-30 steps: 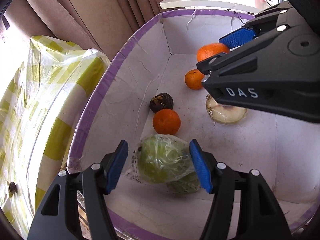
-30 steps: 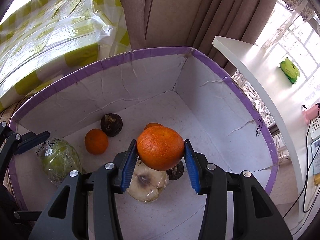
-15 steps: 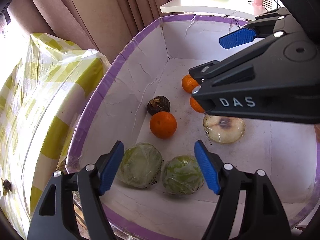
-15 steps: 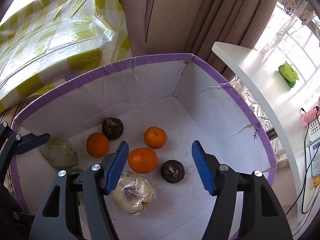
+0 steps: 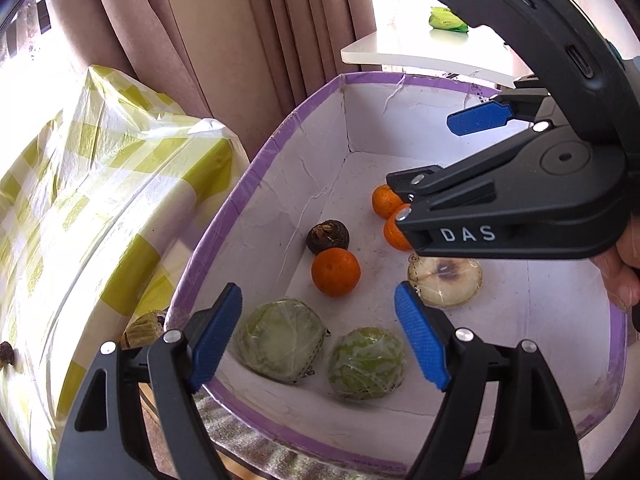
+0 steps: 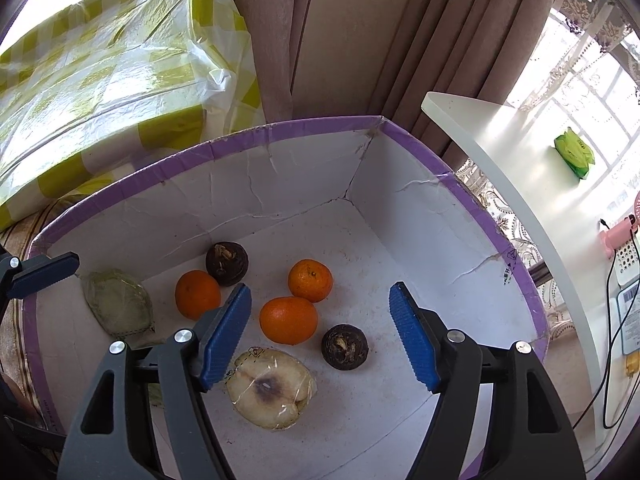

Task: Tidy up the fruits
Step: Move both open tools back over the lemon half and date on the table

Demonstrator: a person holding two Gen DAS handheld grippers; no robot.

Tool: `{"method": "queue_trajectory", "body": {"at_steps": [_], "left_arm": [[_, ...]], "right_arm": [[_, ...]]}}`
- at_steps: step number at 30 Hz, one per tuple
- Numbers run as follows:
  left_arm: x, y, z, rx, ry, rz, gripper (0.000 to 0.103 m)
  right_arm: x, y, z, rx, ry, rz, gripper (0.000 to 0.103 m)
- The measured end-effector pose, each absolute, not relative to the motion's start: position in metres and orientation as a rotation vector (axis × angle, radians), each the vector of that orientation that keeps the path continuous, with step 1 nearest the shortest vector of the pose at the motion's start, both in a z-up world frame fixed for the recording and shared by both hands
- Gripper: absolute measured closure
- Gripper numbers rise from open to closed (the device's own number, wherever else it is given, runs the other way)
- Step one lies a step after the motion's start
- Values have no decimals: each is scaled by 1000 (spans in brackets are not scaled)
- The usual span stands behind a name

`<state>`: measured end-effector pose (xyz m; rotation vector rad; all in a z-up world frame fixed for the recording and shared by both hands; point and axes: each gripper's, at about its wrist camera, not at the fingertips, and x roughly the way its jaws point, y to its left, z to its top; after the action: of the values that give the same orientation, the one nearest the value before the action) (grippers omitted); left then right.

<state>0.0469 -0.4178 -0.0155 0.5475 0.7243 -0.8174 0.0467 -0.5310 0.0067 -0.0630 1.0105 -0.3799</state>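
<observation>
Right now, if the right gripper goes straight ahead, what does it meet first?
Probably the nearest orange, lying between the open fingers of the right gripper; depth is unclear.

One readable word: "DAS" on a gripper body.

White capital letters "DAS" are showing on the black side of the right gripper (image 5: 476,160) in the left wrist view, standing just behind its lower finger. Small black marks are sitting on the inner wall of the purple-rimmed box (image 6: 507,272) near its rim in the right wrist view, too small to read. Print is showing on the green packet (image 6: 574,152) on the white shelf, also unreadable.
</observation>
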Motion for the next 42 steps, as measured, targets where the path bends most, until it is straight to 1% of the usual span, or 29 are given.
{"method": "queue_trajectory", "body": {"at_steps": [5,11,21,26,33,42], "left_arm": [[46,-404,-4,478,686,-801,24],[50,-376,17,331,653,-770,24],[68,-314,38,166,640,-637,24],[80,-268,43,105,624,-518,24],[99,-176,50,-16,622,-311,24],[128,-72,52,-123,636,-87,24]], "right_arm": [[43,-532,14,-40,967,-367,33],[41,-534,22,21,934,-339,33],[46,-501,40,-5,885,-253,33],[50,-481,52,20,859,-186,33],[65,-436,64,16,833,-68,33],[99,-361,59,-52,845,89,33]]}}
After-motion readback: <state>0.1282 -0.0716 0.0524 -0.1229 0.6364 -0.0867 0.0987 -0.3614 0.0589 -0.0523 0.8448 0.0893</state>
